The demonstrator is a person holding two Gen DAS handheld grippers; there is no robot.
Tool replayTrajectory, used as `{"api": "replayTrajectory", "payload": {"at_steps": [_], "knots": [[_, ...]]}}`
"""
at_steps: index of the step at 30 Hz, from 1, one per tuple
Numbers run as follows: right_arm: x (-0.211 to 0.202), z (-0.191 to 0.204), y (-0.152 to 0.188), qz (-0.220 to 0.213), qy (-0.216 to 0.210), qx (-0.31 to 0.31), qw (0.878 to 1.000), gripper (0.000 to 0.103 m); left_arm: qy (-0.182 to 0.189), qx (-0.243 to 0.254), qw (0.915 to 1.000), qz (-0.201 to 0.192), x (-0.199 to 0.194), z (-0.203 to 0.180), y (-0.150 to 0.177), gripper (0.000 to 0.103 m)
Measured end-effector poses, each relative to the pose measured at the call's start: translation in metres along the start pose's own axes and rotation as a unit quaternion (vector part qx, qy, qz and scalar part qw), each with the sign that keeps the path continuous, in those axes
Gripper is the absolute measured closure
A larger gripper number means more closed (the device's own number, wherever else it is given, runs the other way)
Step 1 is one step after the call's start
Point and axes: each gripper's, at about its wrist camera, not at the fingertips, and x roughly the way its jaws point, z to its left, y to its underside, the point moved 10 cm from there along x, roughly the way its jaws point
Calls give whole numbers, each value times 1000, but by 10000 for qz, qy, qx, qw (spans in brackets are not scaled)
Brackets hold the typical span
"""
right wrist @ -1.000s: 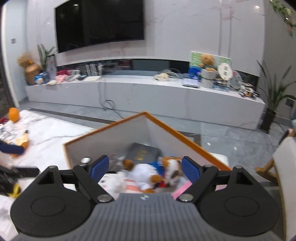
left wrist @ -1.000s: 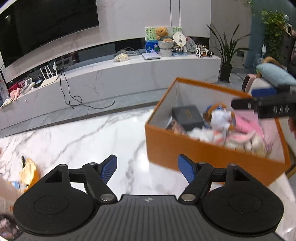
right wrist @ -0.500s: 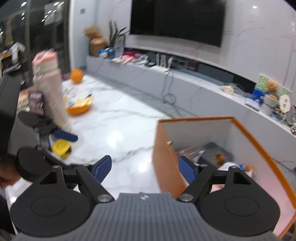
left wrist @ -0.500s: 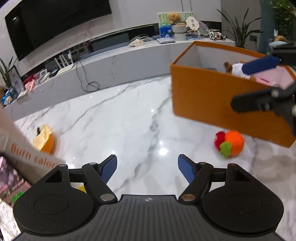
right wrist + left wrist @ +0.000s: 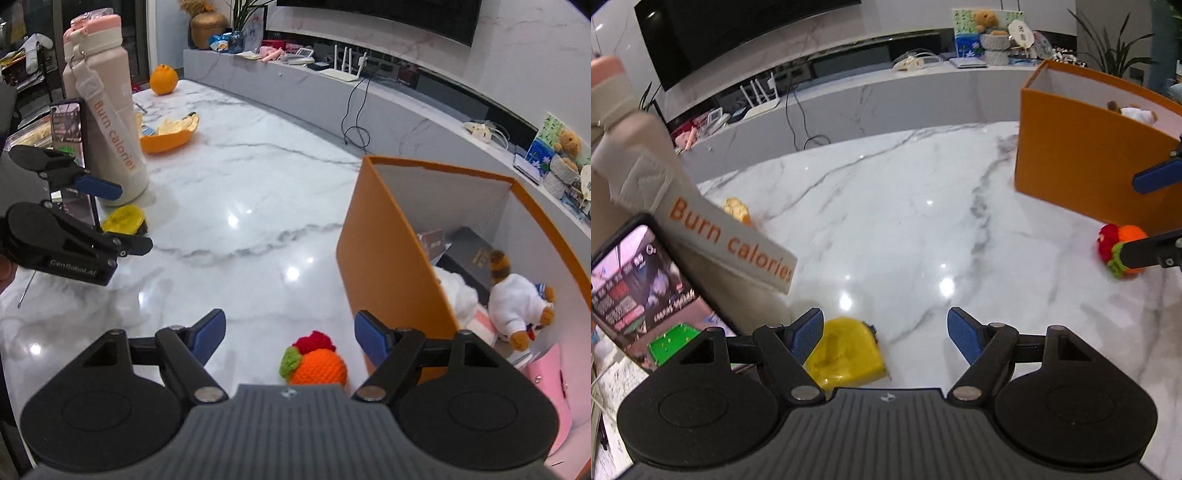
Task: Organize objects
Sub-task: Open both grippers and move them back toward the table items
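Note:
A yellow tape measure (image 5: pixel 846 352) lies on the marble table just under my open, empty left gripper (image 5: pixel 885 334), near its left finger; it also shows in the right wrist view (image 5: pixel 123 219). A crocheted orange-and-red ball (image 5: pixel 316 360) lies between the fingers of my open, empty right gripper (image 5: pixel 290 332); in the left wrist view (image 5: pixel 1121 249) it sits by the orange box (image 5: pixel 1082 158). The box (image 5: pixel 391 258) holds a plush toy (image 5: pixel 517 299), a dark box and pink items.
A tall beige "Burn calories" bottle (image 5: pixel 107 122) and a phone (image 5: pixel 646 288) stand at the table's left. Orange peel (image 5: pixel 170 134) and a whole orange (image 5: pixel 163 79) lie farther back. A long TV console (image 5: pixel 886 92) runs behind the table.
Both grippers pulled away from the box and dropped low over the table. The left swung left to the tape measure; the right came down over the crocheted ball. Both stayed open.

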Motion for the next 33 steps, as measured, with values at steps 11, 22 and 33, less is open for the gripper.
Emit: {"api": "replayTrajectory", "payload": {"at_steps": [11, 22, 33], "knots": [[-1, 3, 1, 17, -37, -35, 10000, 24, 252, -581, 9967, 501, 13, 9, 17, 13], [-4, 3, 3, 28, -14, -47, 10000, 24, 536, -457, 9962, 512, 2, -4, 10, 23], [-3, 12, 2, 23, -91, -126, 9999, 24, -393, -265, 9963, 710, 17, 7, 19, 13]]}}
